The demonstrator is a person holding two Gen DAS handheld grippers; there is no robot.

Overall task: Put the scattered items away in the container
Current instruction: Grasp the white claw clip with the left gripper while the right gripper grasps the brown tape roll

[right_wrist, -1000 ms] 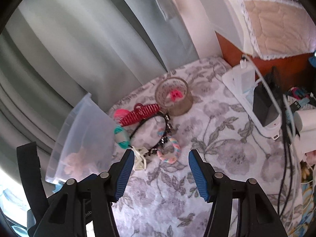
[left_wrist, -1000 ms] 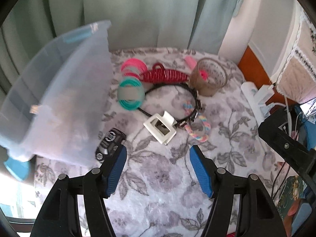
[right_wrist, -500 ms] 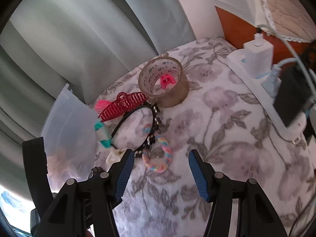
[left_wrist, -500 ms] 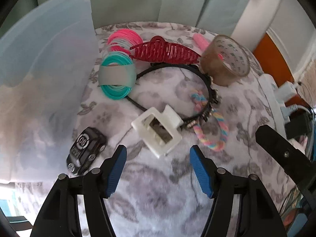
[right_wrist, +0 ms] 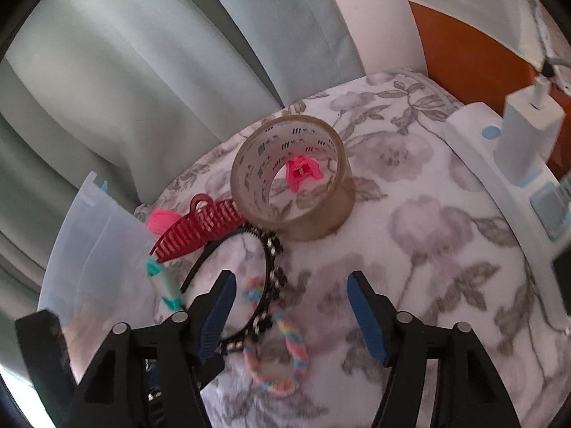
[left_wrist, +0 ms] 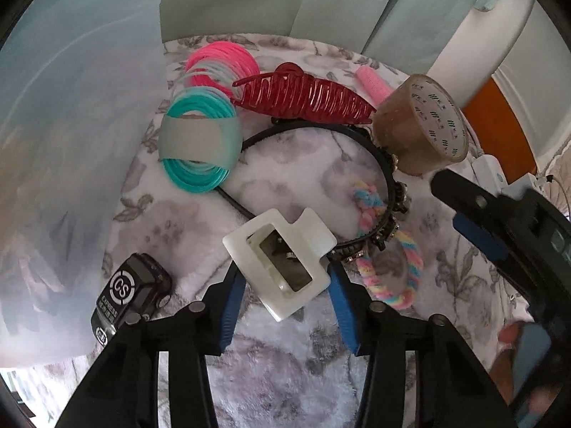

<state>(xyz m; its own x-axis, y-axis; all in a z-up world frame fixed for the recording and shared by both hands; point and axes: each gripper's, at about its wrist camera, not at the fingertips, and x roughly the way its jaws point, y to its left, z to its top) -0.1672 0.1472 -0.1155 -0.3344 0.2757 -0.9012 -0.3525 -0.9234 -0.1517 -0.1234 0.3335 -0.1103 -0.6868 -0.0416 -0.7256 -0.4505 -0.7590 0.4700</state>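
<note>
Floral surface (left_wrist: 285, 374) holds every item outside the bin (left_wrist: 71, 142); both tongs (left_wrist: 285, 292) (right_wrist: 291, 306) gape, left straddling white clip (left_wrist: 282, 267).

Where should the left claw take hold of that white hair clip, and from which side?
Grip the white hair clip across its rectangular frame, on the two long outer edges, coming in low from the near side. It lies flat on the floral cloth, its narrow end toward the left claw, whose open blue pads already stand on either side of it.
</note>
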